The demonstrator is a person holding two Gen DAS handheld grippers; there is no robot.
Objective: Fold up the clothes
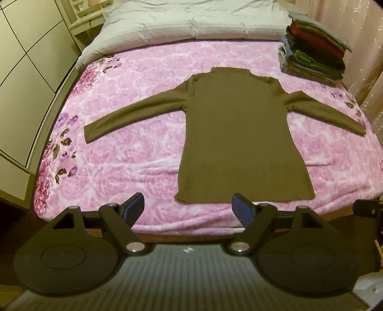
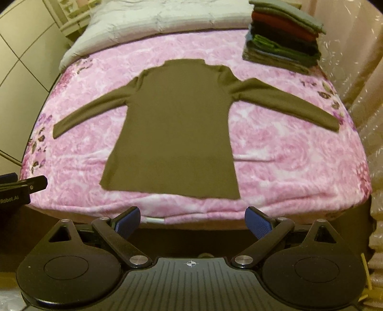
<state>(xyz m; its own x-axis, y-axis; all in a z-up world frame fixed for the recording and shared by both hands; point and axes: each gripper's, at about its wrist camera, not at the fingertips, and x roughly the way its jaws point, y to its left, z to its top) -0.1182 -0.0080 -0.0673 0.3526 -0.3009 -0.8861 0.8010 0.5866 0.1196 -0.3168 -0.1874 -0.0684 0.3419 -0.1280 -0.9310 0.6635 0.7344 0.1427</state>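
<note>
A brown long-sleeved top [image 1: 235,134] lies flat on the pink flowered blanket [image 1: 134,148] of the bed, neck toward the pillow [image 1: 182,21], both sleeves spread out to the sides, hem nearest the bed's foot. It is unfolded. At the far right corner of the bed sits a stack of folded clothes [image 1: 313,55], well apart from the top.

The left hand-held gripper [image 1: 189,210] hangs off the foot of the bed with its jaws spread wide and nothing between them; the right hand-held gripper [image 2: 191,221] is the same, gaping and empty, just short of the hem.

Judging by the spread garment, folding it would go best by pinching each sleeve near the cuff and laying it across the body squarely, keeping the cloth flat so no creases get trapped, then bringing hem toward neck with both corners level.

No boxes, baskets or other containers show in either view; the folded stack simply rests on the blanket.
</note>
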